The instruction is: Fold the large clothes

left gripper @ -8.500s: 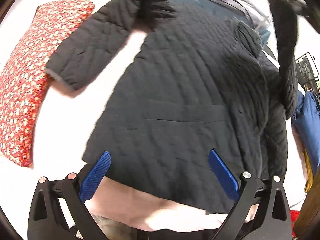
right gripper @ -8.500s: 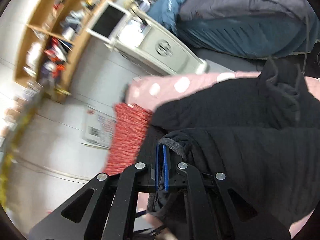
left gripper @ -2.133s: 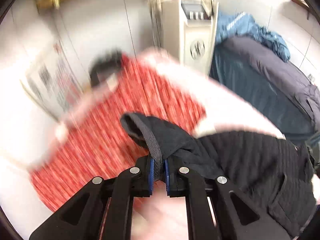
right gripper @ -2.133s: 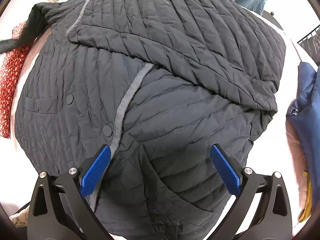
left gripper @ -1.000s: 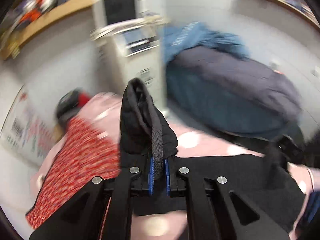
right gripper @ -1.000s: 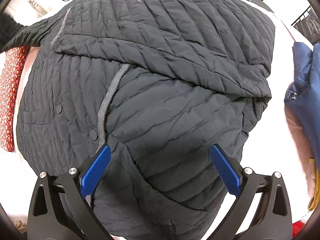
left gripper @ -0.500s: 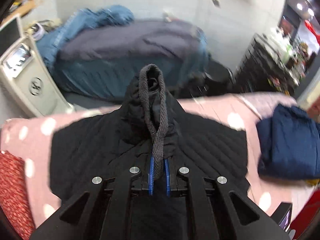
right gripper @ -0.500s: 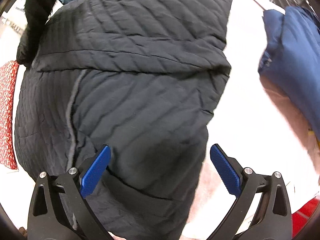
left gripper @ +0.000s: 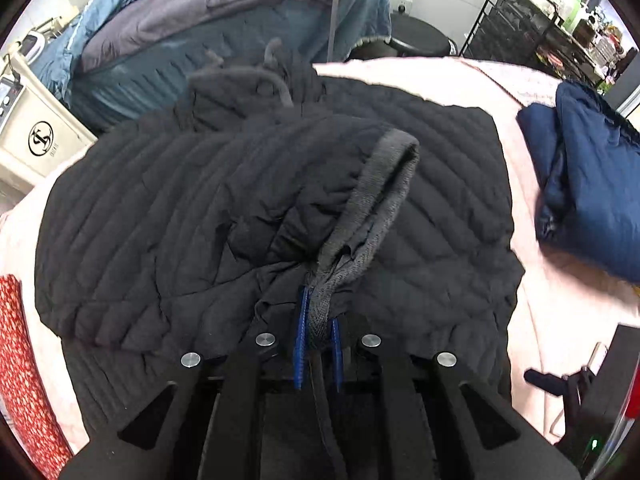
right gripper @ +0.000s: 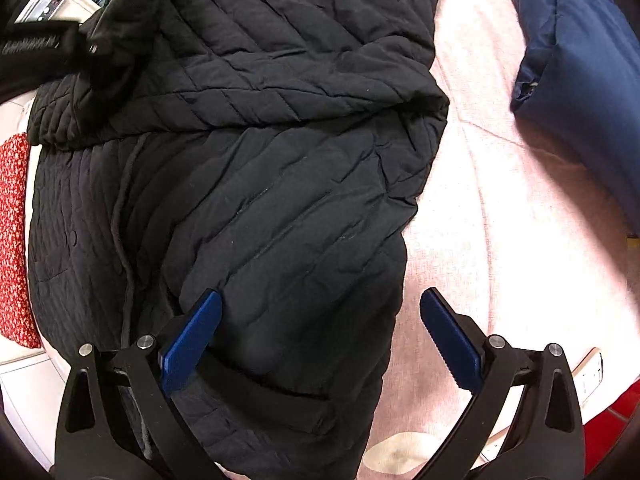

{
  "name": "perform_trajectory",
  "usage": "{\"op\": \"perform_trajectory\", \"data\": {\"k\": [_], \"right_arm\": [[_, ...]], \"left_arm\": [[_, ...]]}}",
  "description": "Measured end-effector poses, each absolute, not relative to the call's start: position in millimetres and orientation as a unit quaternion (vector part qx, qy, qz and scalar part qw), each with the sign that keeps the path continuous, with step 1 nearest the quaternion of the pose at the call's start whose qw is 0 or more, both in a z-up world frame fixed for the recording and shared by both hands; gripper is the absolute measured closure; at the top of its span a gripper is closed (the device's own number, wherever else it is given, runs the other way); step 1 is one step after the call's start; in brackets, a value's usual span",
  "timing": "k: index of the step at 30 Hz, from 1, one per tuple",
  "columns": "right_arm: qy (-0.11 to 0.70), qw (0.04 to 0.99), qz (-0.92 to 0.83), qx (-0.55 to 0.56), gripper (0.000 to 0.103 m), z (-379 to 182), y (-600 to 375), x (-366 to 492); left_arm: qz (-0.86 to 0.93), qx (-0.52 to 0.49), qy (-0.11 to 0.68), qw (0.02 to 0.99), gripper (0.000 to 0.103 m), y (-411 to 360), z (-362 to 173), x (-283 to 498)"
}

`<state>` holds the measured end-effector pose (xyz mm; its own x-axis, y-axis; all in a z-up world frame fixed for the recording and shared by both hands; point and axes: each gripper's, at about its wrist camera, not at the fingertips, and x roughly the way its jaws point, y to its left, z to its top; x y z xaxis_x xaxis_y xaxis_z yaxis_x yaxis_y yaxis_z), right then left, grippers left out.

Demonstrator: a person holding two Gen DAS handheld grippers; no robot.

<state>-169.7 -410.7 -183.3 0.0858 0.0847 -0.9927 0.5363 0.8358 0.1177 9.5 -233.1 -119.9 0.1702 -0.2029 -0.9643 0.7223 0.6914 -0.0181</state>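
Observation:
A black quilted jacket (left gripper: 160, 208) lies spread on a pink bedspread (left gripper: 460, 80), with one sleeve folded across its chest. My left gripper (left gripper: 316, 308) points steeply down over the jacket's middle, shut on the grey-ribbed cuff (left gripper: 380, 192) of the other sleeve, which now drapes over the body. In the right wrist view the jacket (right gripper: 280, 200) fills the left and centre, and that held sleeve (right gripper: 128, 20) hangs at the top left. My right gripper (right gripper: 320, 312) hovers open over the jacket's lower right edge, nothing between its fingers.
A folded navy garment (right gripper: 580, 60) lies to the right on the bedspread (right gripper: 500, 220). A red patterned cushion (left gripper: 20, 360) sits at the left edge. Behind are a heap of blue and grey bedding (left gripper: 220, 20), a white cabinet (left gripper: 36, 136) and a black wire rack (left gripper: 520, 20).
My left gripper has swung the sleeve from the cushion side across the jacket and lowered it onto the body. The right gripper has drifted toward the jacket's right edge, still open.

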Motion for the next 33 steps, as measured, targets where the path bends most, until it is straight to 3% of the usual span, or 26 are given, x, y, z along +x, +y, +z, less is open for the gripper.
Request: {"op": "perform_trajectory", "data": {"k": [4,6,7,8,9,14,19,28,33], "right_arm": [[0.664,0.691,-0.159,0.239,0.005,-191,-408,-167],[0.664,0.691,-0.158,0.239,0.005,-193,-405,-159],[0.665,0.691,-0.157,0.237,0.005,-192,-405,-157],[0.665,0.692,-0.156,0.236,0.005,-192,-406,-155],[0.663,0.692,-0.156,0.237,0.005,-191,-406,-152],[0.650,0.691,-0.174,0.263,0.005,-185,-428,-157],[0.639,0.701,-0.177,0.263,0.005,-170,-450,-155],[0.638,0.713,-0.153,0.247,0.005,-155,-444,-115],[0.648,0.709,-0.143,0.238,0.005,-164,-424,-120]], "left_arm": [[-0.326,0.286,0.546,0.717,0.091,-232,-127,-10],[-0.336,0.299,0.538,0.713,0.079,-235,-126,-16],[-0.345,0.298,0.536,0.711,0.055,-237,-124,-19],[-0.359,0.285,0.537,0.709,0.019,-239,-120,-22],[-0.348,0.283,0.524,0.724,0.016,-240,-114,-24],[-0.360,0.237,0.500,0.751,0.008,-245,-90,-25],[-0.331,0.201,0.509,0.769,0.008,-218,-91,-10],[-0.186,0.154,0.584,0.775,0.011,-57,-142,36],[-0.113,0.069,0.625,0.770,0.017,47,-158,50]]}}
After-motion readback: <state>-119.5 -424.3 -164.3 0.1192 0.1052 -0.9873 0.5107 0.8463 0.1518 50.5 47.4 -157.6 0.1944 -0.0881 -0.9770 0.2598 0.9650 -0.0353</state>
